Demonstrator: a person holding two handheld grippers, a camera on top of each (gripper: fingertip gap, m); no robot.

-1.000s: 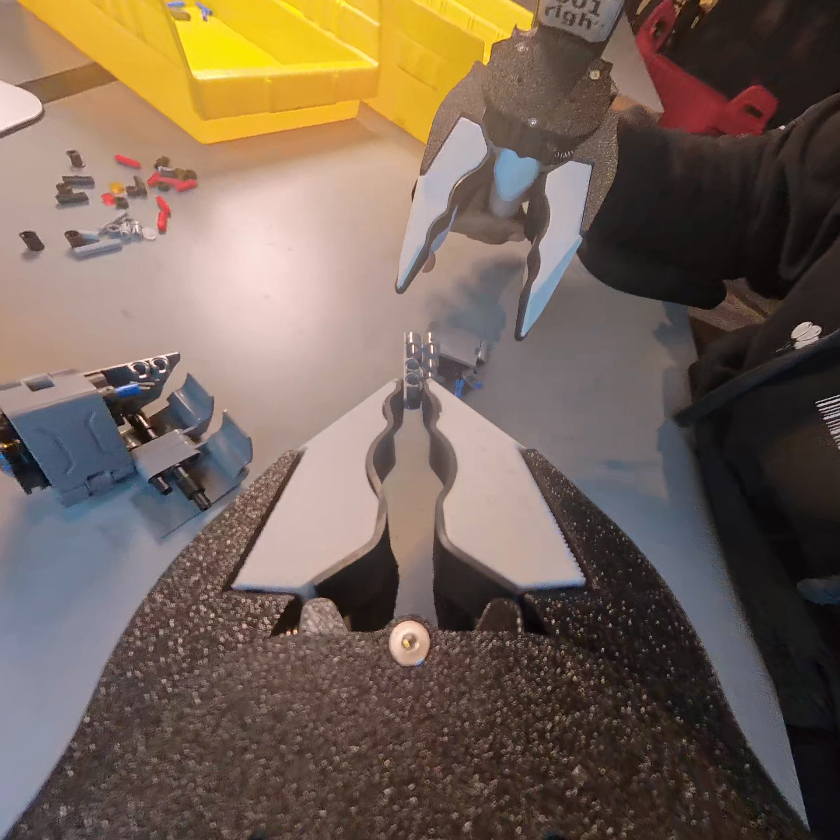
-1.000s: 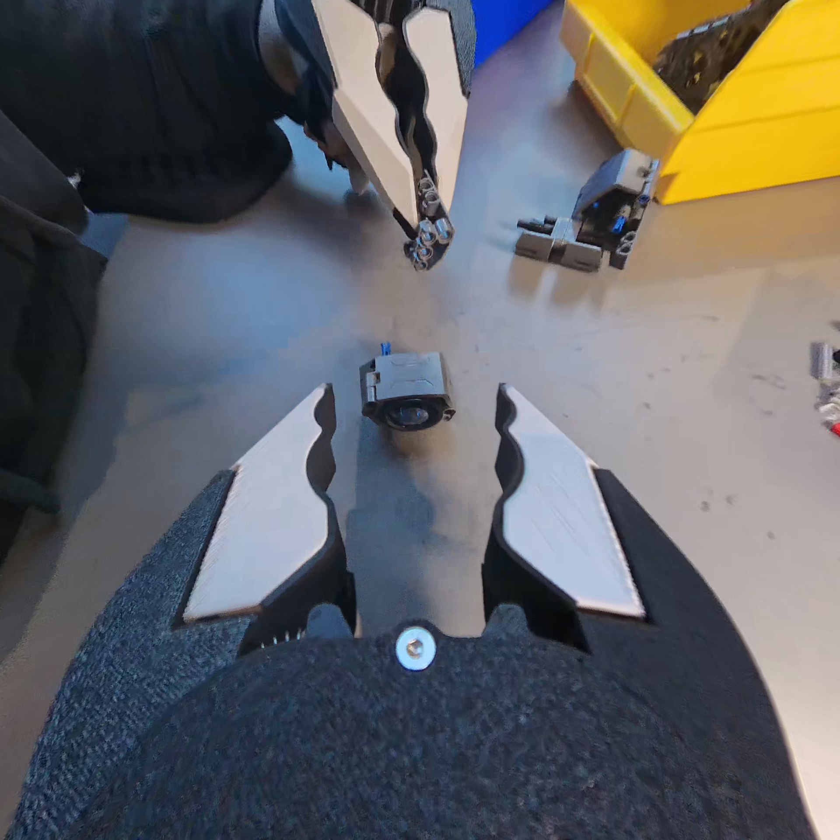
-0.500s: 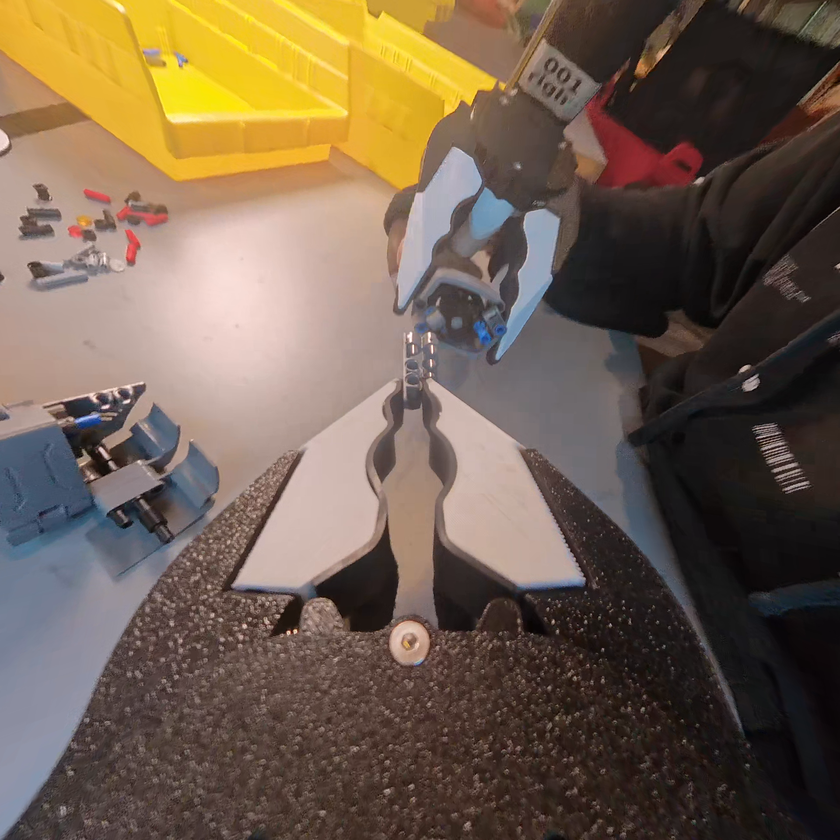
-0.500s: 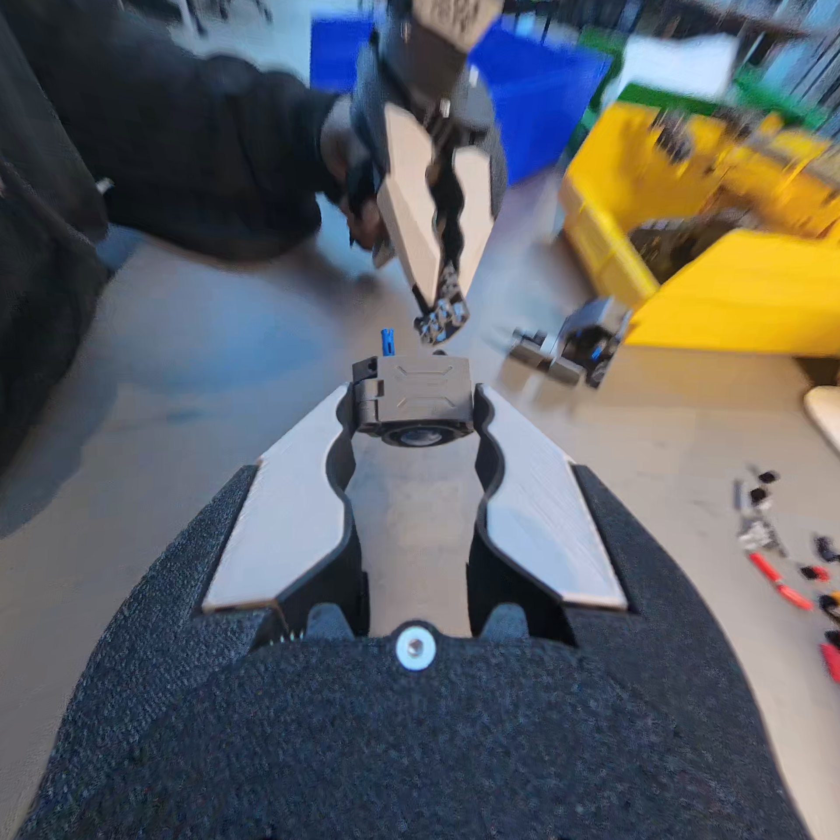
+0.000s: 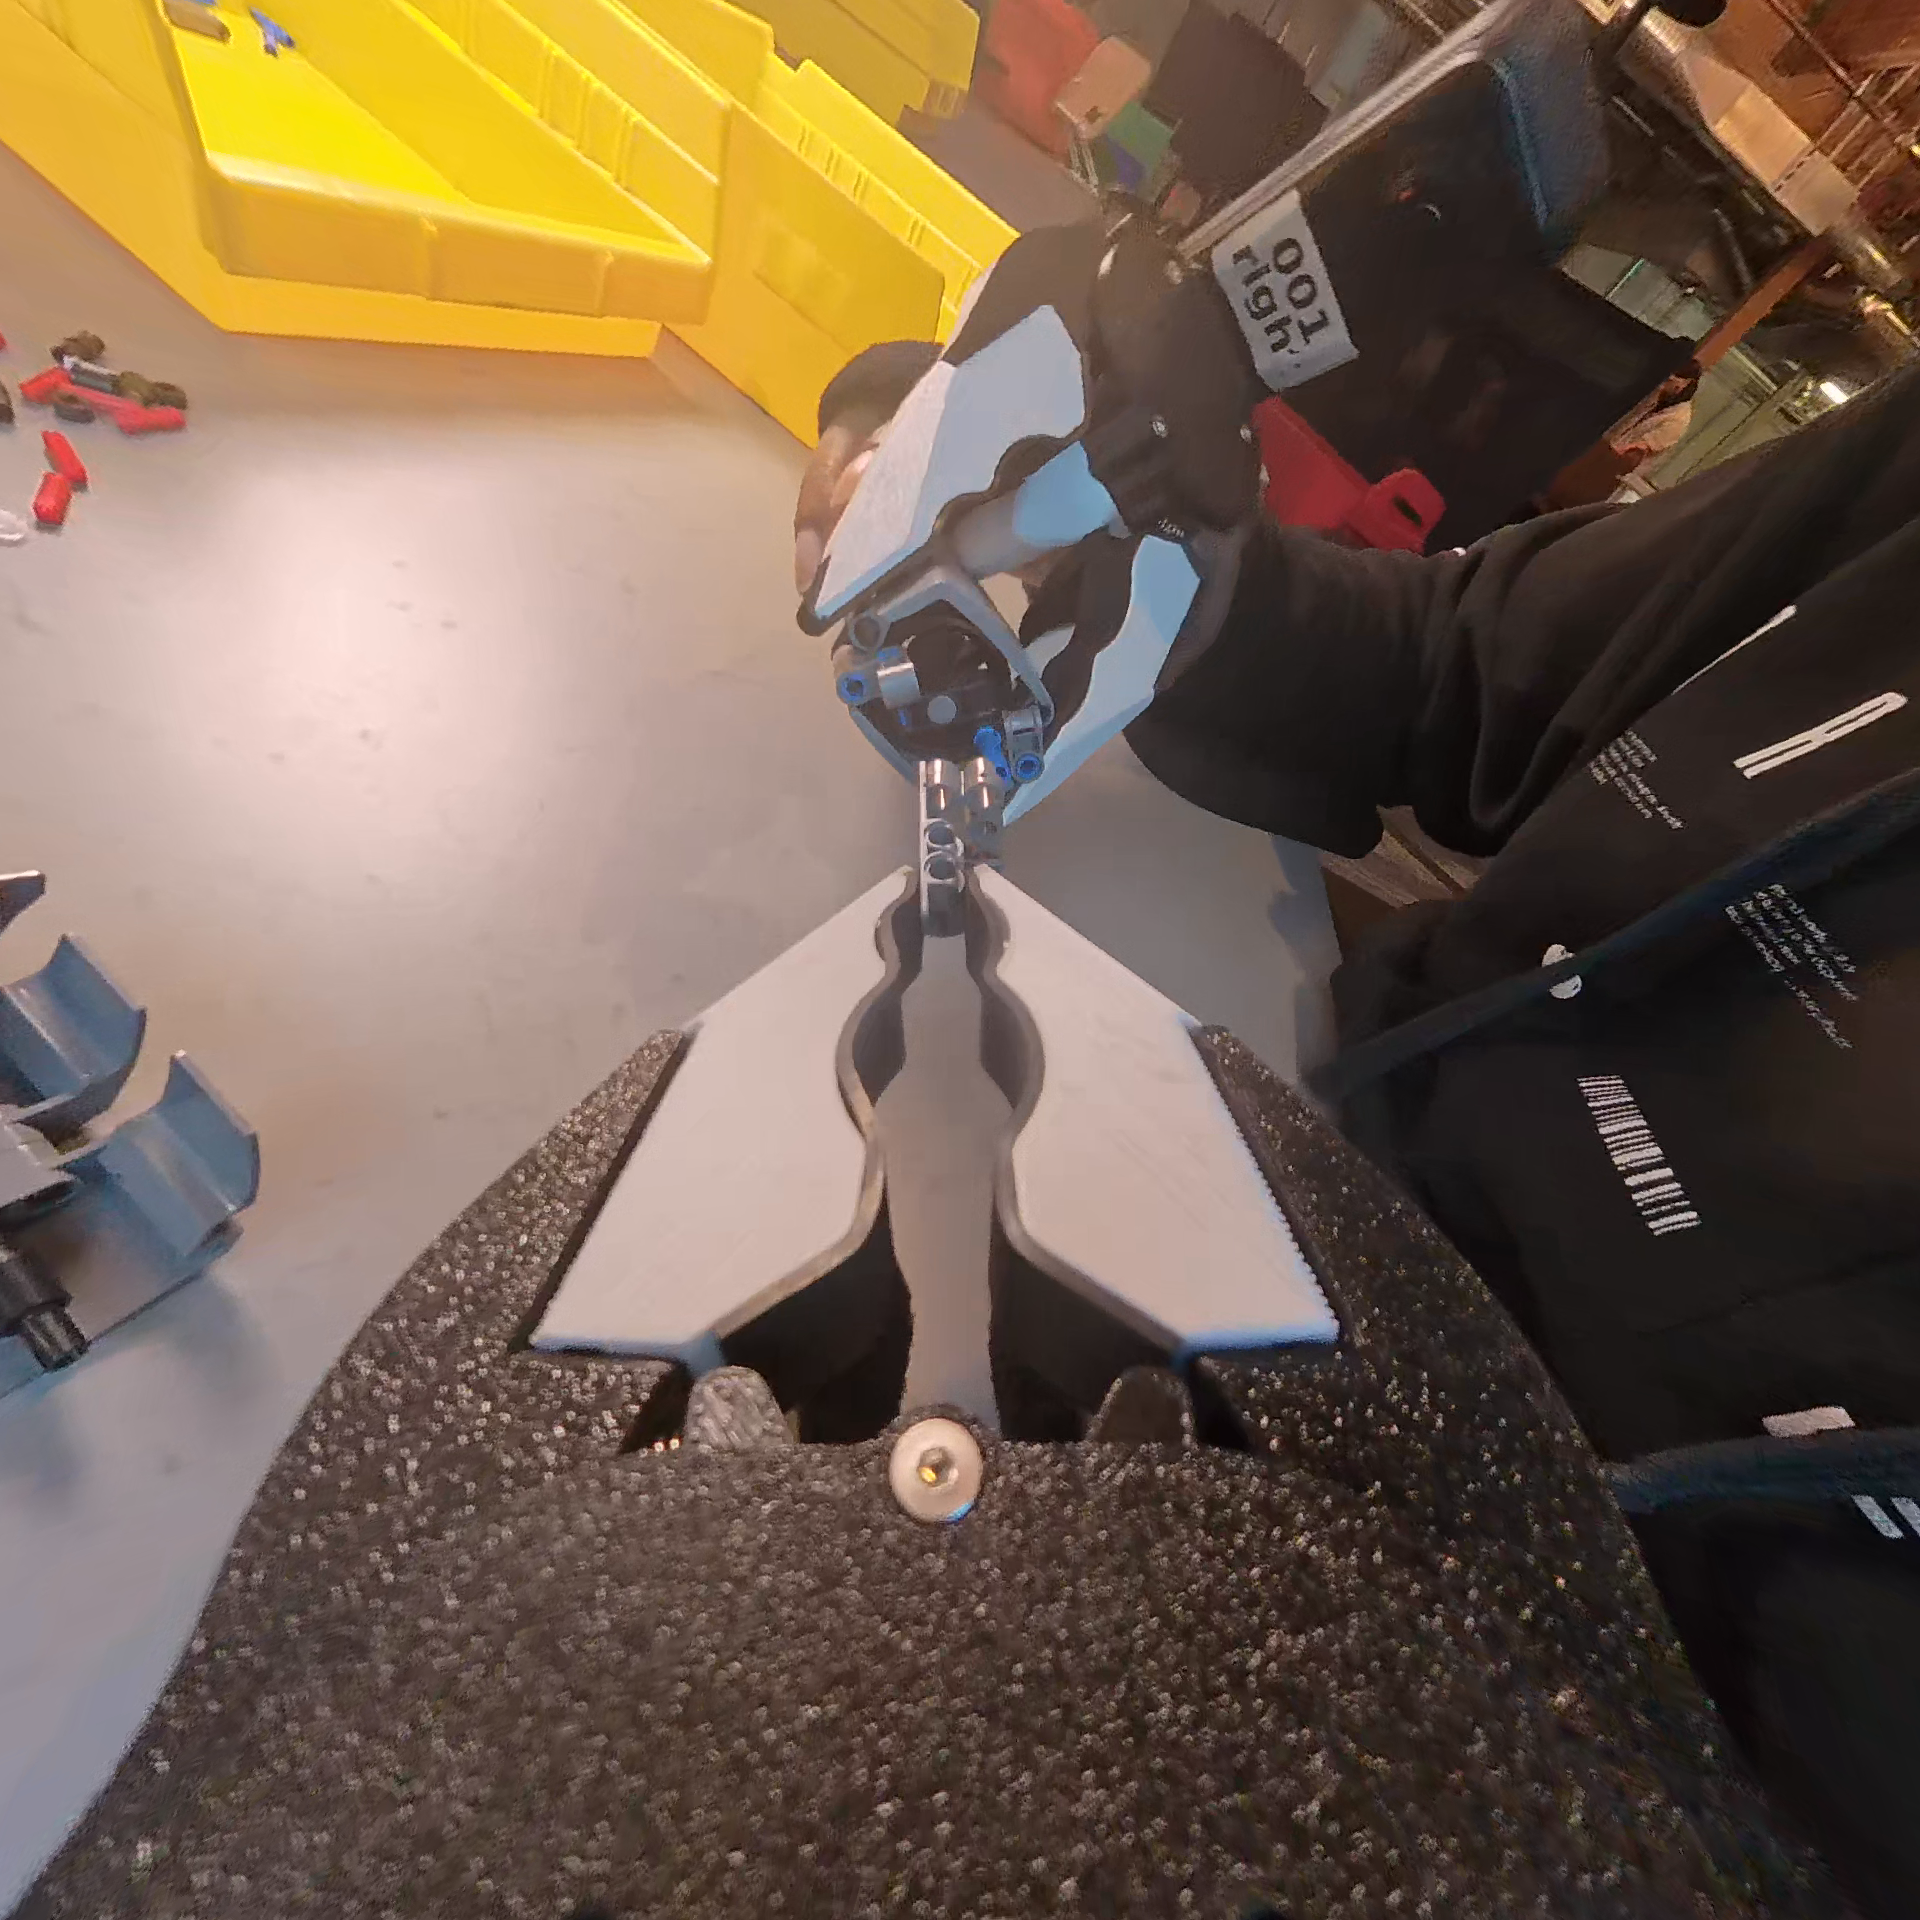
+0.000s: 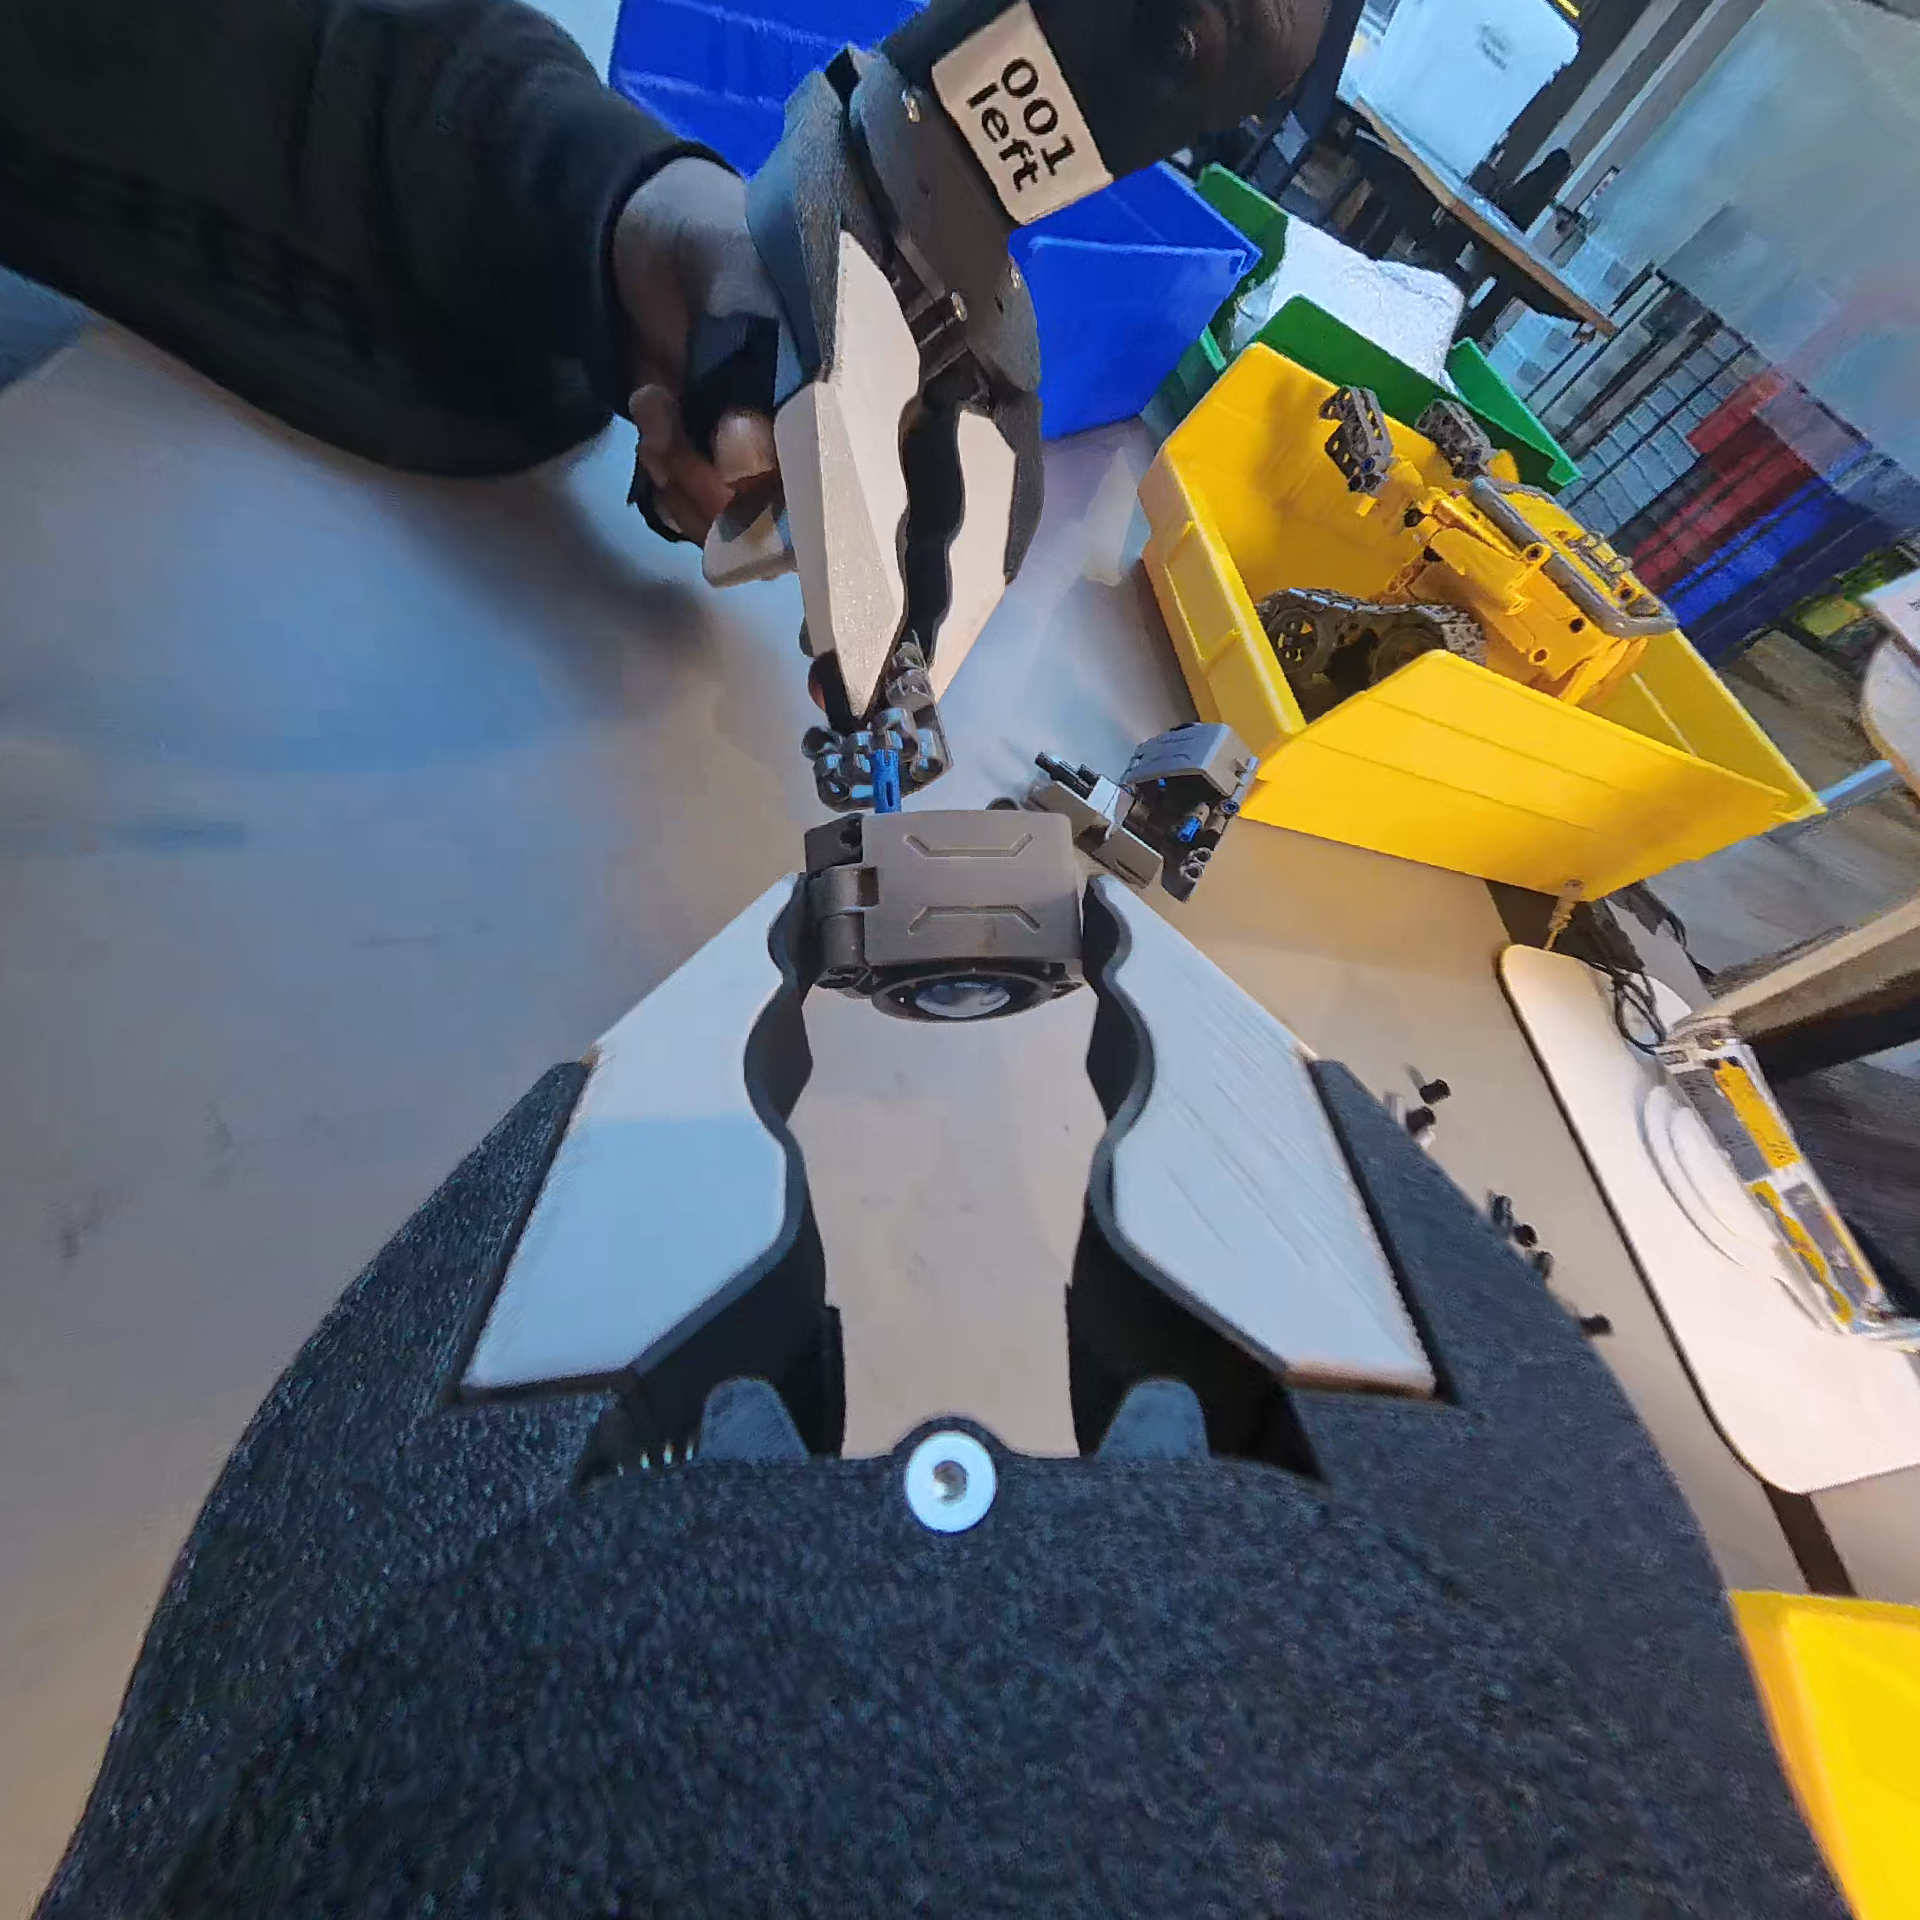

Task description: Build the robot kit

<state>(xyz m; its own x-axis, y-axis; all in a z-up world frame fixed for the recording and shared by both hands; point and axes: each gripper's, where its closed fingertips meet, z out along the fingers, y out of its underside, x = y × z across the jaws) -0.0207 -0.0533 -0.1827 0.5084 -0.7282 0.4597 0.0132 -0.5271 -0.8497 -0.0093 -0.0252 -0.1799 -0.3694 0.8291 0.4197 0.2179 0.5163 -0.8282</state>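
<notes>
My left gripper (image 5: 943,902) is pinching a small grey holed connector (image 5: 958,831) at centre frame, while my right gripper (image 6: 940,914) is clamping a boxy grey module (image 6: 948,906) with a round lens-like underside. The 2 pieces are touching at a blue pin (image 6: 885,777), not visibly seated. A ribbed grey subassembly (image 6: 1138,810) is lying beside the glossy yellow bin (image 6: 1455,769), right of centre.
</notes>
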